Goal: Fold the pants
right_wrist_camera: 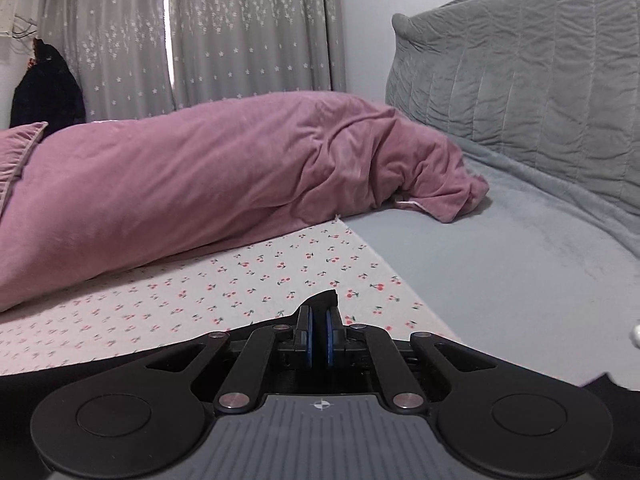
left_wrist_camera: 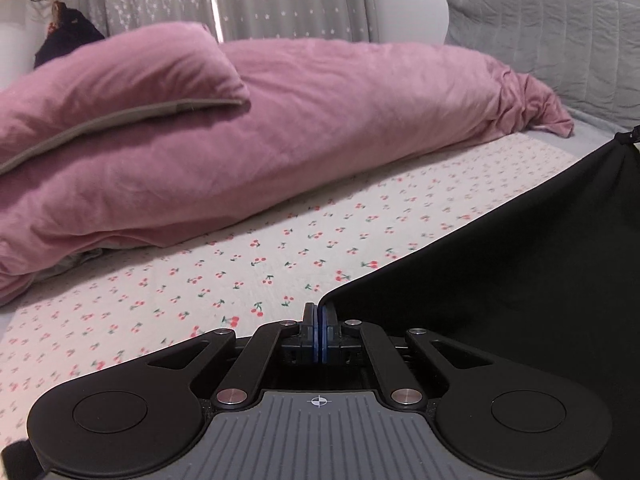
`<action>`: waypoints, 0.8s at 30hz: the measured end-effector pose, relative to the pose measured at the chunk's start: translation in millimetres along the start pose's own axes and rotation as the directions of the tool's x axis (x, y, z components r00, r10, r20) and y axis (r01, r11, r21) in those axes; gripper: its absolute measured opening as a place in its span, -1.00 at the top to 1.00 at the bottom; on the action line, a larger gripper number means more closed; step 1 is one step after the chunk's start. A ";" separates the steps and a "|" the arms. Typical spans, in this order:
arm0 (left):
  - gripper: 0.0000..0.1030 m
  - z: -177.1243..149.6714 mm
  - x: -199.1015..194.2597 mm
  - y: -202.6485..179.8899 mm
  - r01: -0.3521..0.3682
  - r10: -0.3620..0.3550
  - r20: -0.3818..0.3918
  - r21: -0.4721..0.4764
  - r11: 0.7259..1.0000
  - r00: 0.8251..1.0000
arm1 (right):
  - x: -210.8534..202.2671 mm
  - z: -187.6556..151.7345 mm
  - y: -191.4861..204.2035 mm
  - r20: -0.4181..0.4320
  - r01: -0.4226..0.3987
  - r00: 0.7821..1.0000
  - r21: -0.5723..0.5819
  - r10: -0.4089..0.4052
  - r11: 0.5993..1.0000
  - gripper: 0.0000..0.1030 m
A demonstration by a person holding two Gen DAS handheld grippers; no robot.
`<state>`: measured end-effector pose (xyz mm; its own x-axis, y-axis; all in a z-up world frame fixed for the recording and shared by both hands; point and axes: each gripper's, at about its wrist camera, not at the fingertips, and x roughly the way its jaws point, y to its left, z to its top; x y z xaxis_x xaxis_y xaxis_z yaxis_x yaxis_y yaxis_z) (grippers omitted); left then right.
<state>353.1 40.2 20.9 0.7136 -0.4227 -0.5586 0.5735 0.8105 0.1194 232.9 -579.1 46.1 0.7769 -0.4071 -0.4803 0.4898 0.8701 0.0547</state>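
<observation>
The black pants [left_wrist_camera: 520,264] hang as a taut sheet from my left gripper [left_wrist_camera: 319,312] up to the right edge of the left wrist view. The left gripper is shut on a corner of the fabric, held above the bed. My right gripper [right_wrist_camera: 319,312] is shut on another corner of the black pants [right_wrist_camera: 325,298], a small tip of cloth poking out between the pads. More black fabric hangs below it along the bottom of the right wrist view.
A cherry-print sheet [left_wrist_camera: 280,248] covers the bed below. A bulky pink duvet [left_wrist_camera: 240,128] lies along the far side, with a pink pillow [left_wrist_camera: 120,76] on it. A grey quilted headboard [right_wrist_camera: 520,80] stands to the right, curtains behind.
</observation>
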 end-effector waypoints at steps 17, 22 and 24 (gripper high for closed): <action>0.96 -82.2 -160.2 -62.2 0.080 -0.079 0.023 -0.031 0.996 0.997 | -164.7 -55.3 -55.0 0.002 -0.116 0.993 -0.072 0.117 0.991 0.92; 0.96 -130.2 -173.8 -73.8 0.131 -0.133 -0.028 -0.067 0.989 0.991 | -191.9 -98.6 -72.8 -0.022 -0.138 0.990 -0.081 0.137 0.987 0.92; 0.96 -145.4 -176.9 -78.3 0.143 -0.147 -0.050 -0.075 0.987 0.988 | -197.9 -116.4 -78.3 -0.043 -0.138 0.990 -0.093 0.135 0.986 0.92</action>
<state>123.4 110.5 -9.0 0.6009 -0.5164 -0.6101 0.6376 0.7700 -0.0238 -5.3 -534.4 34.9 0.8180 -0.2739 -0.5059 0.3386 0.9401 0.0385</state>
